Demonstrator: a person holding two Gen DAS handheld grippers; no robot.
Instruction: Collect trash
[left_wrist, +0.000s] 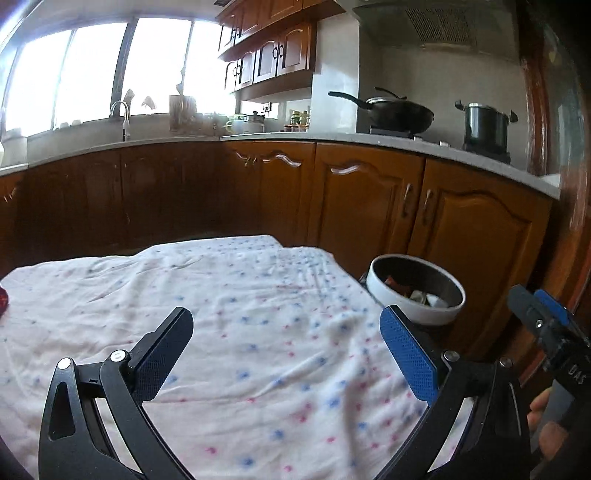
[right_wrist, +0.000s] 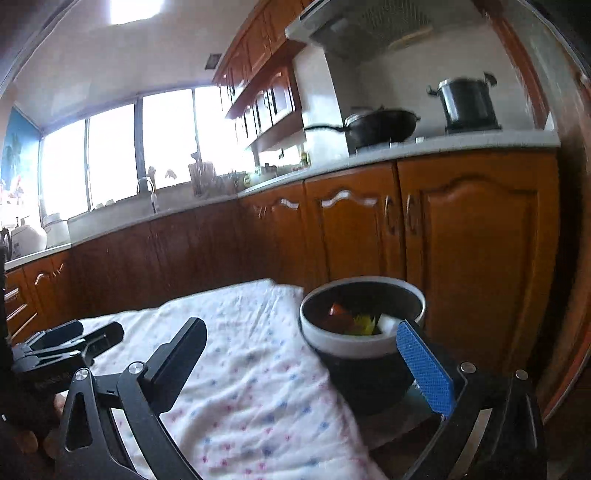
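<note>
A round bin with a white rim (left_wrist: 417, 295) stands just past the right edge of the cloth-covered table (left_wrist: 221, 295). It holds several scraps: red, yellow-green and white (right_wrist: 354, 317). The bin also shows in the right wrist view (right_wrist: 362, 343). My left gripper (left_wrist: 286, 325) is open and empty above the cloth. My right gripper (right_wrist: 303, 332) is open and empty, close to the bin and left of it. It also shows at the right edge of the left wrist view (left_wrist: 543, 321). A small red thing (left_wrist: 3, 301) shows at the cloth's far left edge.
Brown kitchen cabinets (left_wrist: 369, 199) run behind the table under a pale counter (left_wrist: 332, 138). A wok (left_wrist: 395, 114) and a pot (left_wrist: 484, 127) sit on the stove. A sink tap (left_wrist: 123, 118) stands under bright windows. The left gripper shows at the left of the right wrist view (right_wrist: 74, 343).
</note>
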